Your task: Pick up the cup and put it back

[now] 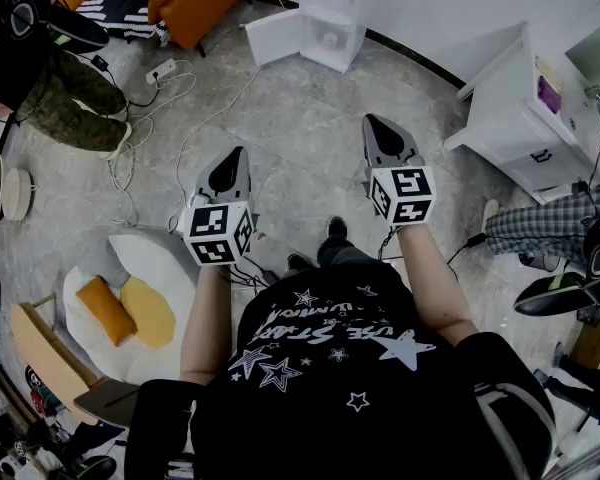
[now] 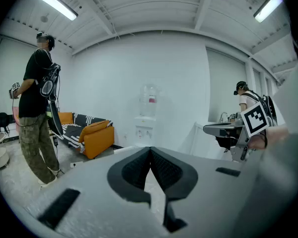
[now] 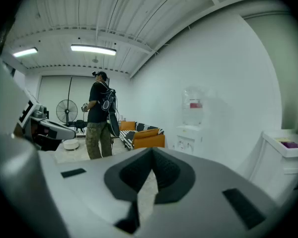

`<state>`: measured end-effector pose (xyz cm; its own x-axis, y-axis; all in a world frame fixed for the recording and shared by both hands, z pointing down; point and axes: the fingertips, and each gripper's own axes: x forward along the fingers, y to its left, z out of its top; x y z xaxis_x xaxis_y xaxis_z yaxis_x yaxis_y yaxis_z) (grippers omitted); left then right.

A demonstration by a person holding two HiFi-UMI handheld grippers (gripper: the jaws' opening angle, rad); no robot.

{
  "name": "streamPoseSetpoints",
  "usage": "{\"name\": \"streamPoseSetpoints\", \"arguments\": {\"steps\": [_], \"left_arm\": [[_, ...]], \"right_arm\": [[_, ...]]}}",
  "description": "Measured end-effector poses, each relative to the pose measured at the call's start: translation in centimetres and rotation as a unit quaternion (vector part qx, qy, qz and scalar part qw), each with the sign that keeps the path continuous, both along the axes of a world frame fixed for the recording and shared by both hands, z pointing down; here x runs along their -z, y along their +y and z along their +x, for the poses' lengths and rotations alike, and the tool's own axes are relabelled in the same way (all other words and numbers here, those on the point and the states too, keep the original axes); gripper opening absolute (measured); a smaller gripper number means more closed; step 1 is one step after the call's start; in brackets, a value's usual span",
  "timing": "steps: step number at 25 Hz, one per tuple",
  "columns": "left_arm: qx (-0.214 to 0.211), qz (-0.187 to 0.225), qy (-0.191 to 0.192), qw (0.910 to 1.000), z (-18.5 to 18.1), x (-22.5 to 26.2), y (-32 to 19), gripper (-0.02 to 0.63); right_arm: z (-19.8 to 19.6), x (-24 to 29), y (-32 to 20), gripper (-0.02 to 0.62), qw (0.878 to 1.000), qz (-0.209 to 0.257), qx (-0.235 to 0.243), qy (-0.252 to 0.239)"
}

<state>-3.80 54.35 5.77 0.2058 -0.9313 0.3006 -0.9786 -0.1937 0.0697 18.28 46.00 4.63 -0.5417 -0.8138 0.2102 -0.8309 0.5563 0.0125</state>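
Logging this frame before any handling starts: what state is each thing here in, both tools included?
Left tool, shut, jaw tips meeting, nothing held.
Right tool, shut, jaw tips meeting, nothing held.
Water dispenser, lower door swung open.
Ceiling light, on.

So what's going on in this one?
A person stands in a room holding the left gripper and right gripper out over the floor, towards a white water dispenser. Both pairs of jaws are shut with nothing between them. No cup is held at this moment.
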Motion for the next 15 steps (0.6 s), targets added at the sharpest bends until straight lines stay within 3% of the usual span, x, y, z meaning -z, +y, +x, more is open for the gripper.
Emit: {"name": "streamPoseSetpoints", "arguments": {"steps": [15], "left_arm": [[0.011, -0.010, 0.020, 0.9997, -2.1, -1.7, 4.3, 0.009]], "right_arm": [[-2.4, -1.2, 3.6, 0.005, 1.000, -0.009, 0.014, -0.007]]}}
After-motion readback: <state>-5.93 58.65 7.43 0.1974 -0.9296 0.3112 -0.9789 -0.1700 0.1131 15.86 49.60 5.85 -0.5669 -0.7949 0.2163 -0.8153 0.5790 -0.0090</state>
